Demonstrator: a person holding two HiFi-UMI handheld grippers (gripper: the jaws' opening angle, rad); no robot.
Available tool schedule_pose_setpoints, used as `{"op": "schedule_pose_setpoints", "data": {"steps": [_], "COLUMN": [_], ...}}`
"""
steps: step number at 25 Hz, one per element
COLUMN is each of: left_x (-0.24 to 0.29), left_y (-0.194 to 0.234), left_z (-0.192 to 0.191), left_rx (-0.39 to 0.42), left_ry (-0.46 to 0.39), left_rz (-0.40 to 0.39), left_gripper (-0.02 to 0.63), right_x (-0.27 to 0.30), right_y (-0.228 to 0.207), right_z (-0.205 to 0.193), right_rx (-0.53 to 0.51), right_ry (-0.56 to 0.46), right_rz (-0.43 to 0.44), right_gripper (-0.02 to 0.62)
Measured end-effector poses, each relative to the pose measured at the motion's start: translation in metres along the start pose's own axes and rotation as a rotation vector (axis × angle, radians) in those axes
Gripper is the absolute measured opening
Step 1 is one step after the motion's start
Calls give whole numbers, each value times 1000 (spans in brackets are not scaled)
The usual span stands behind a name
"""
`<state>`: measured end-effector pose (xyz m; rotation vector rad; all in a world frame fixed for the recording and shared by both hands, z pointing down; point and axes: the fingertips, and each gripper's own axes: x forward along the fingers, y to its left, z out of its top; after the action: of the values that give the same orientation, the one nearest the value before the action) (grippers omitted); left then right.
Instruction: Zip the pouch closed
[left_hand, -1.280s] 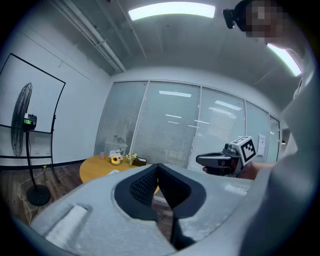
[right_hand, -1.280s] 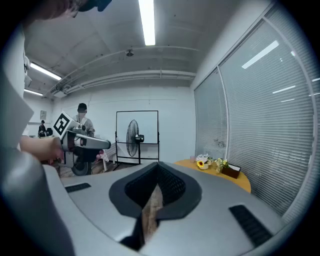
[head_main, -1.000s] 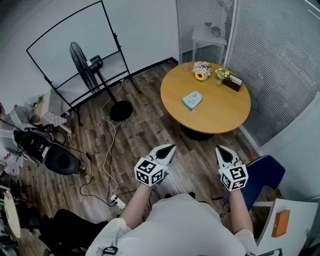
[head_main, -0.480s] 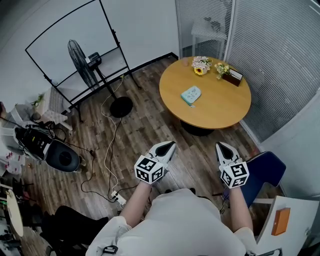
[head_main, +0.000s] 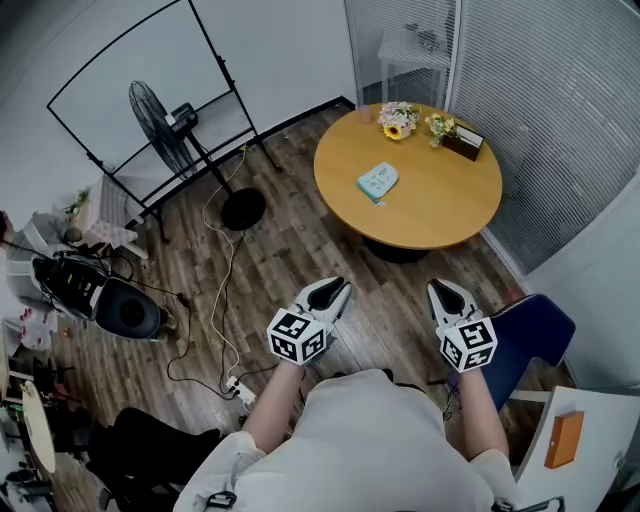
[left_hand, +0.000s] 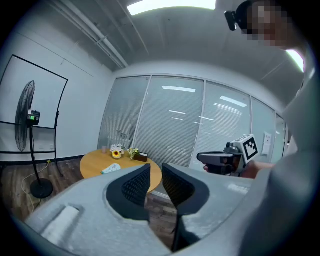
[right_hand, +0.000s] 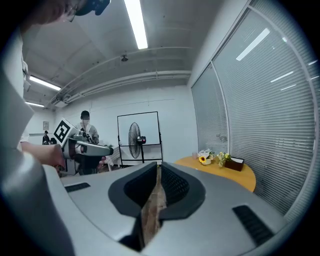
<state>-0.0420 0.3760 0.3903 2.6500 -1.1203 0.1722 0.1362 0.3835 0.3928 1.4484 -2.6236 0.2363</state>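
**Head view, looking steeply down.** A pale teal pouch lies flat on a round wooden surface, toward its left side and well apart from both tools. At this size its zipper cannot be made out, so whether it is open or closed cannot be told. Two small bunches of flowers and a dark box stand at the far rim of the surface.

**Tools.** The left tool and the right tool are held side by side in front of the person, above the plank floor. Both point toward the surface.
- **Left tool:** the jaws appear to stand a narrow slit apart at the tips, with nothing between them. In its own view the pouch shows small on the surface, just left of the jaws.
- **Right tool:** the jaws have just been opening and are barely parted. A thin strip of floor shows through the gap, and nothing is gripped.

**Surroundings.** A stretch of floor separates the tools from the surface. A blue chair sits just beside the right tool, near the surface's near edge. To the left, a pedestal fan stands before a black-framed panel. A white cable trails across the floor to a power strip near the person's left arm. Slatted blinds close off the right side.
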Motion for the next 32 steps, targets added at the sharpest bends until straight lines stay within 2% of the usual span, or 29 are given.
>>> {"op": "schedule_pose_setpoints", "data": {"steps": [2, 11, 19, 25, 32], "left_x": [5, 17, 30, 44, 71], "left_y": [-3, -20, -17, -1, 40], "left_z": [-4, -15, -18, -15, -10], "left_rx": [-10, -31, -32, -35, -50], "left_ry": [3, -5, 9, 27, 44], "left_rz": [2, 23, 56, 56, 33], "left_gripper": [88, 89, 89, 89, 89], "right_x": [0, -4, 4, 22, 64], "right_y": [-5, -21, -37, -45, -57], "right_z": [-1, -16, -29, -29, -29], "right_rx": [2, 8, 37, 51, 60], "right_ry": [-1, 16, 32, 46, 81], "right_rz": [6, 41, 57, 60, 38], "right_gripper": [17, 46, 57, 57, 57]}}
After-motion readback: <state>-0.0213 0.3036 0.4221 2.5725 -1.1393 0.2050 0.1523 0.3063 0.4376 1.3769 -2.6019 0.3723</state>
